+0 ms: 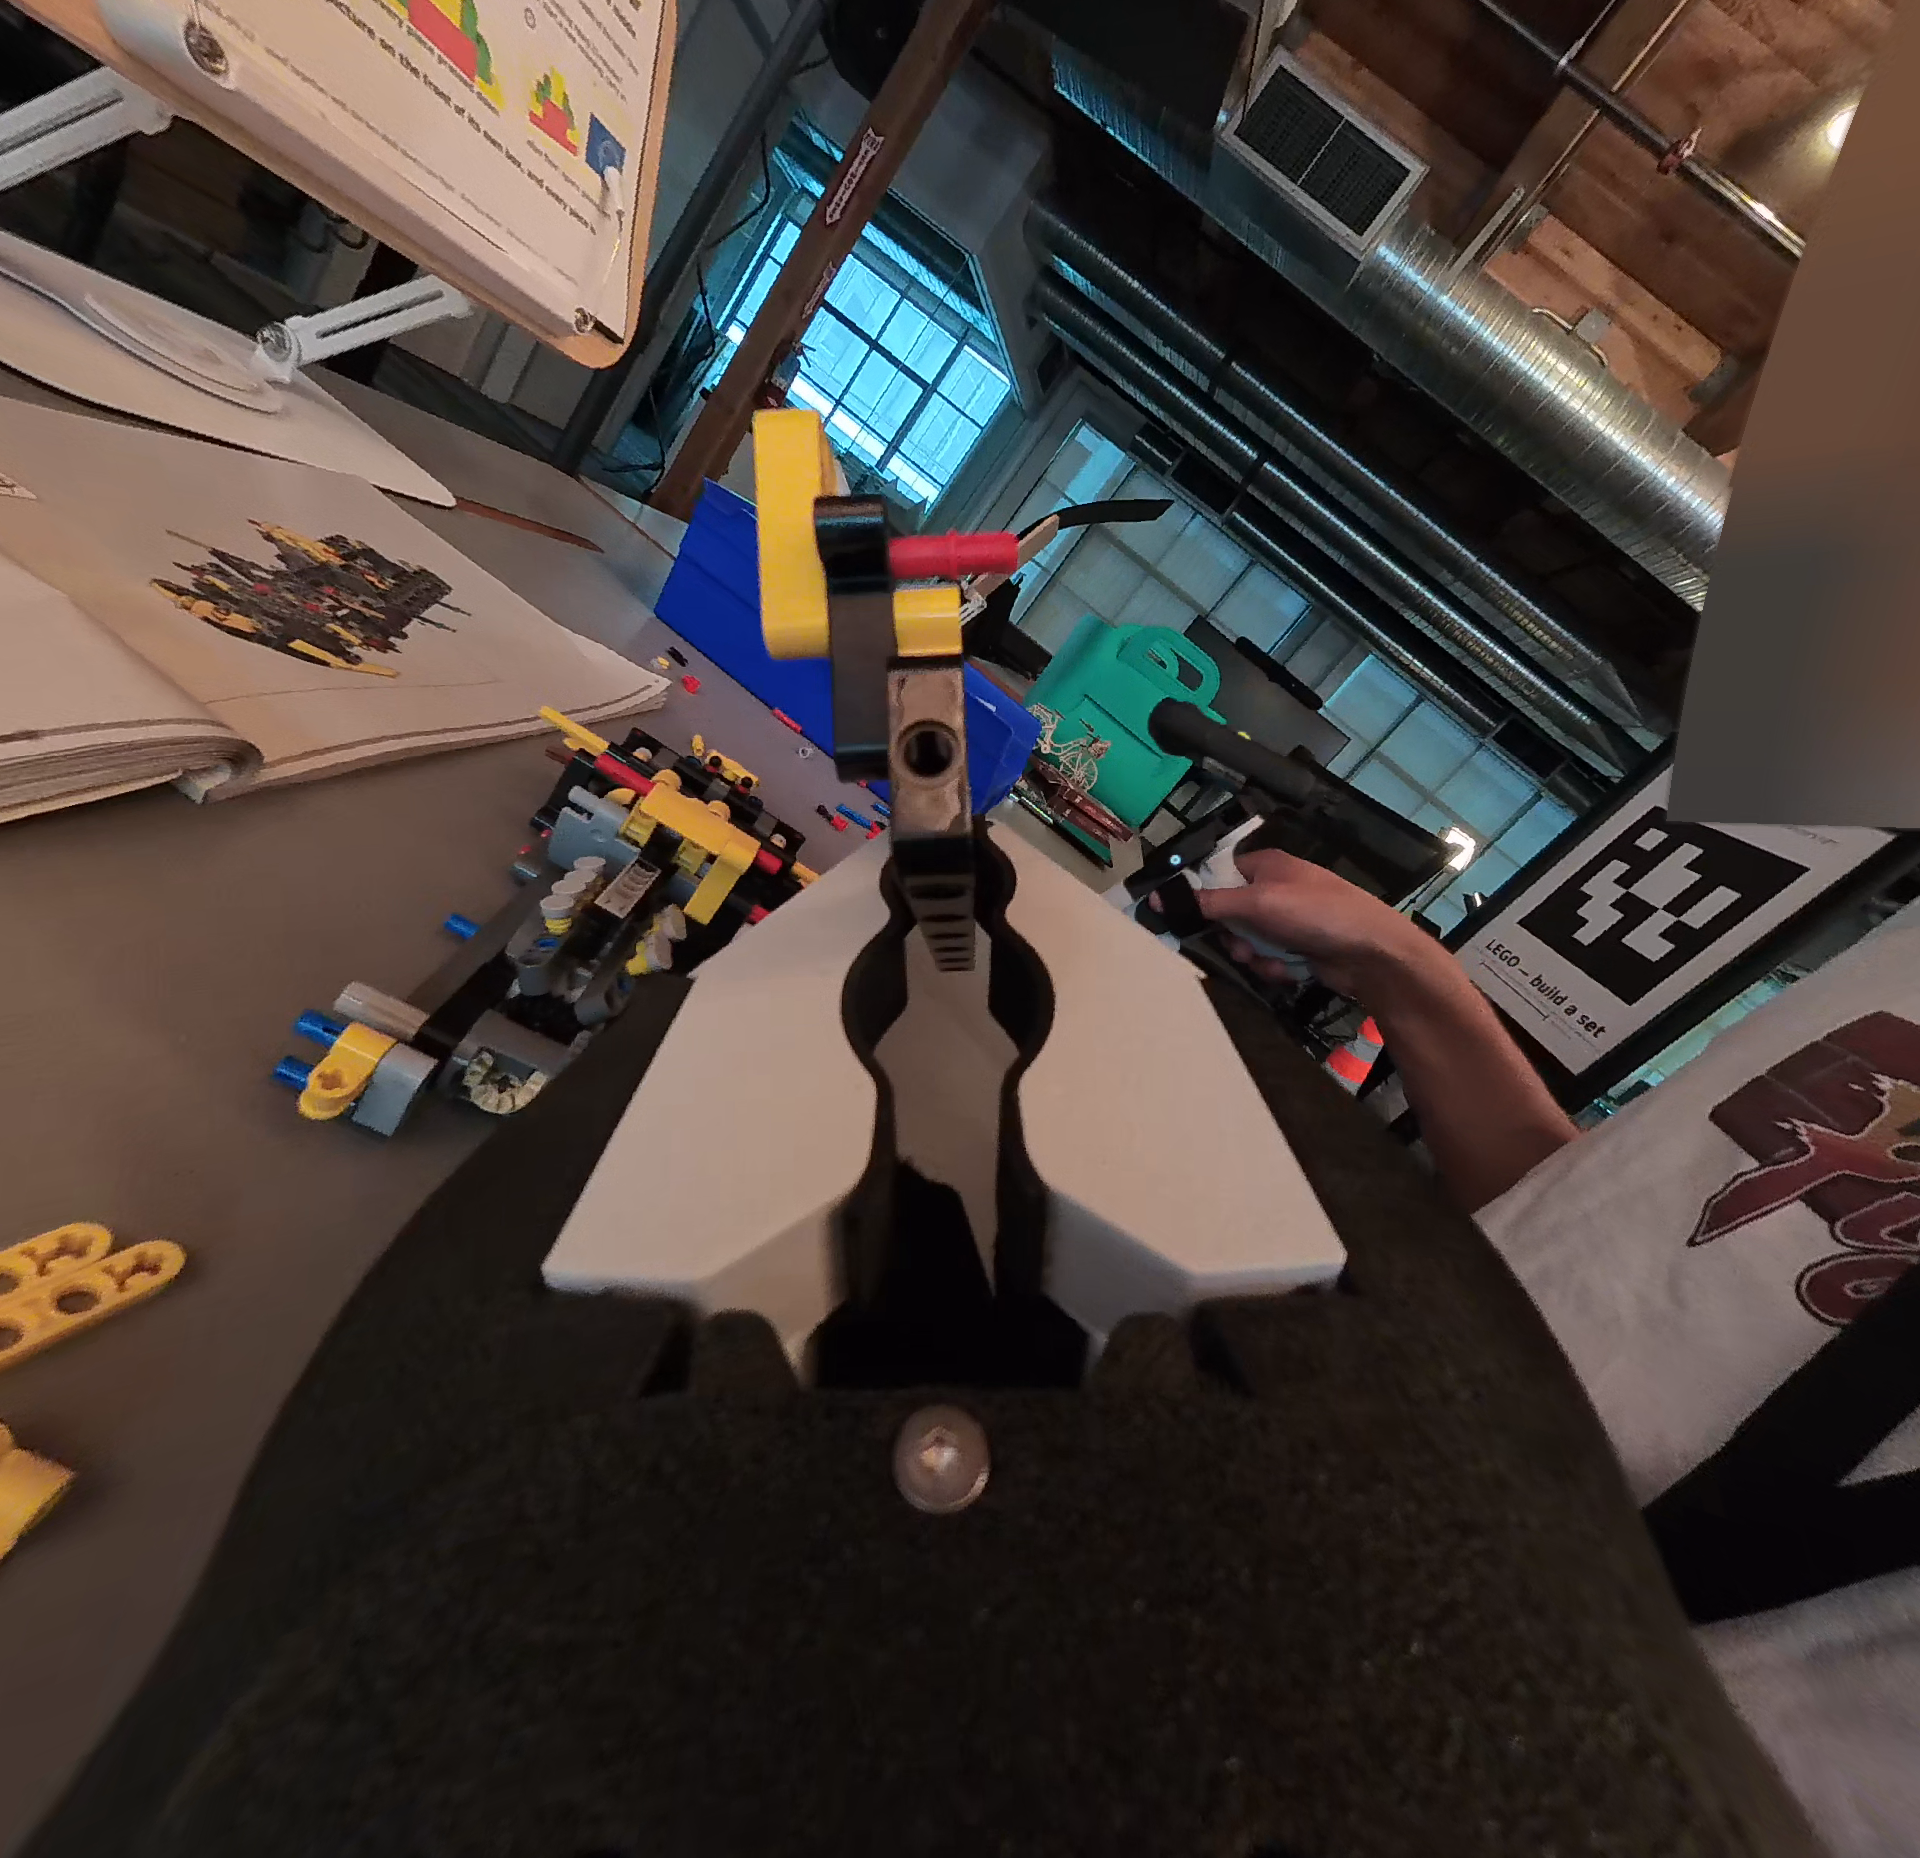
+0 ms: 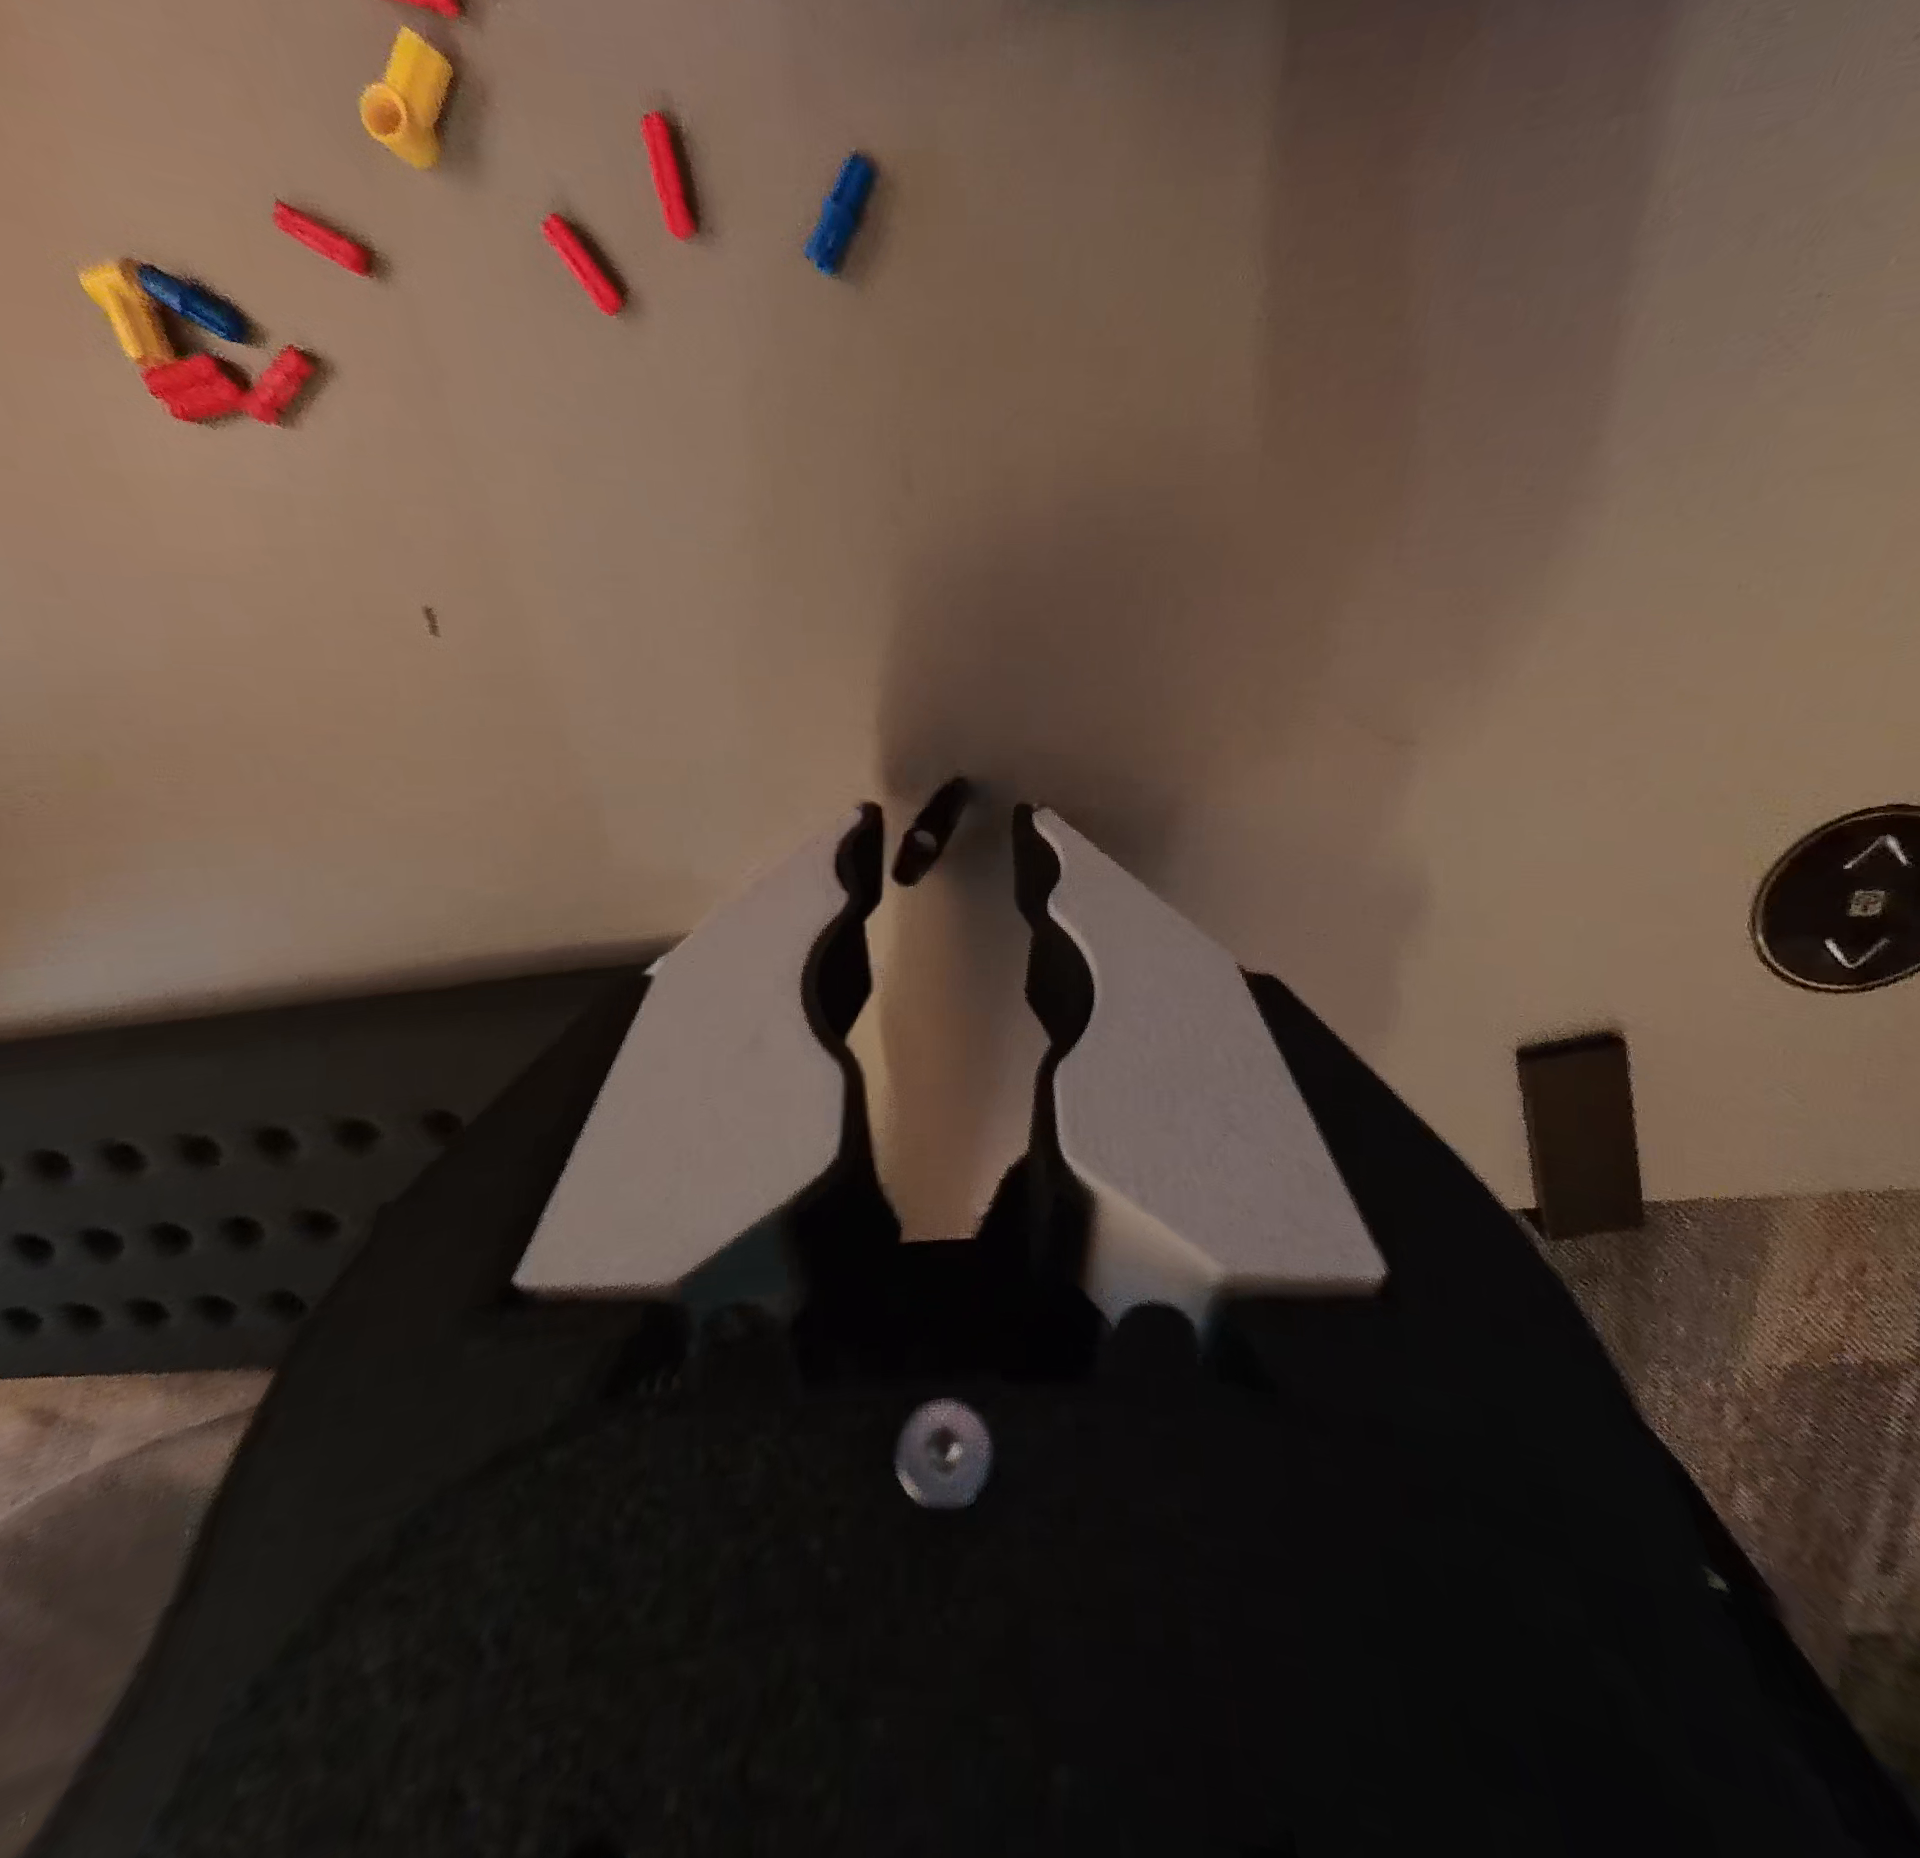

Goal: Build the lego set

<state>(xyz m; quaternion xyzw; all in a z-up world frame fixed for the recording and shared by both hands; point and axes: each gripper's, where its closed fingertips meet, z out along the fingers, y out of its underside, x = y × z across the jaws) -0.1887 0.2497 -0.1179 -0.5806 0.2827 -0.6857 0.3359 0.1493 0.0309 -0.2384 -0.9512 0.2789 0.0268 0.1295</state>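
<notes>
My left gripper [image 1: 935, 852] is shut on a small lego sub-assembly [image 1: 873, 603] and holds it up in the air. The sub-assembly has yellow and black beams, a grey piece and a red pin sticking out to the right. The larger part-built lego model [image 1: 623, 873] lies on the table to the lower left of it. My right gripper [image 2: 945, 821] is open just above the table, its fingertips on either side of a small black pin [image 2: 928, 842] lying there. Loose red pins [image 2: 582, 262], a blue pin [image 2: 840, 213] and yellow connectors [image 2: 407, 96] lie farther off.
An open instruction book [image 1: 291, 645] lies at the left, with a board of pictures [image 1: 436, 94] above it. A blue bin [image 1: 727, 603] stands behind the model. Loose yellow beams [image 1: 73, 1289] lie at the left edge. A person's hand and forearm [image 1: 1351, 956] reach in at right. Spacing between my two grippers at the tips: around 40 centimeters. My left tips are about 40 centimeters from the blue pin [image 2: 840, 213], my right tips only 10 centimeters.
</notes>
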